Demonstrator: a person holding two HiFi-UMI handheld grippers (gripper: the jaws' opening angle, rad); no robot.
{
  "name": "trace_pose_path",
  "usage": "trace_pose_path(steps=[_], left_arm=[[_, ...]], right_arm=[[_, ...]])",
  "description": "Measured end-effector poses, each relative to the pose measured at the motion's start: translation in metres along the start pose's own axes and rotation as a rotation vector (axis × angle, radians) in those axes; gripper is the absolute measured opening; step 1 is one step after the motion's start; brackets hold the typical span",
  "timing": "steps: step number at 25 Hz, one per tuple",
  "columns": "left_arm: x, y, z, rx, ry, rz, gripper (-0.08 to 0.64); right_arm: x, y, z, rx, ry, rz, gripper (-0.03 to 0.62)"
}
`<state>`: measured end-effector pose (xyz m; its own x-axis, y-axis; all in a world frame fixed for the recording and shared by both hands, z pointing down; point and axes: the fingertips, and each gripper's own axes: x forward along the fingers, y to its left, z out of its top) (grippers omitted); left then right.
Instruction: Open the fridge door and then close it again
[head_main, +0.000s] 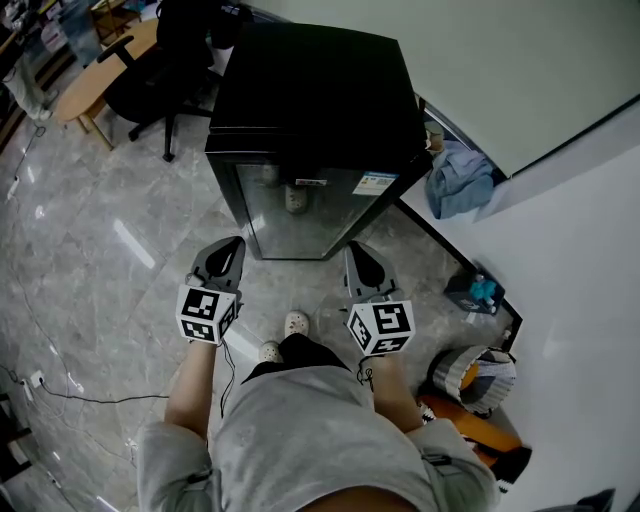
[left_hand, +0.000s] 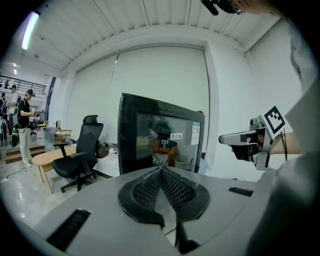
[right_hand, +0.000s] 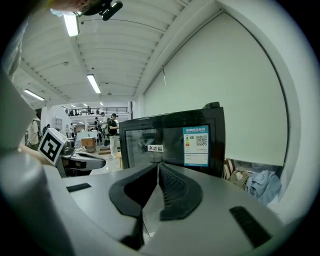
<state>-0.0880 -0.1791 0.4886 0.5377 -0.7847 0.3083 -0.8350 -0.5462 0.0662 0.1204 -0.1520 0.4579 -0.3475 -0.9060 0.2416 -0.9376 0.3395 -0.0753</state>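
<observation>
Squarely at 12 o'clock in the head view stands the black fridge (head_main: 310, 110), its glass door (head_main: 300, 210) closed. The left gripper (head_main: 230, 246) at the fridge's 7 o'clock and the right gripper (head_main: 354, 250) at its 5 o'clock both hover just short of the door, each with jaws pressed together on nothing. An office chair (head_main: 150, 70) sits at 10 o'clock and a blue cloth (head_main: 460, 180) at 3 o'clock
</observation>
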Motion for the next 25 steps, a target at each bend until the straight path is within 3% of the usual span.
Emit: trace_pose_path(steps=[10,19,25], left_arm=[[-0.049,-0.024,0.035,-0.004,-0.135,-0.033,0.014],[-0.094,-0.027,0.045,0.004,-0.176,0.002,0.014],[-0.116,-0.026,0.056,0.011,-0.246,0.020,0.014]], right_arm=[[-0.033,0.017,0.019,-0.014,-0.064,-0.031,0.025],[-0.064,0.040,0.037,-0.041,-0.119,-0.056,0.026],[-0.079,0.052,0.043,-0.054,-0.146,-0.064,0.025]])
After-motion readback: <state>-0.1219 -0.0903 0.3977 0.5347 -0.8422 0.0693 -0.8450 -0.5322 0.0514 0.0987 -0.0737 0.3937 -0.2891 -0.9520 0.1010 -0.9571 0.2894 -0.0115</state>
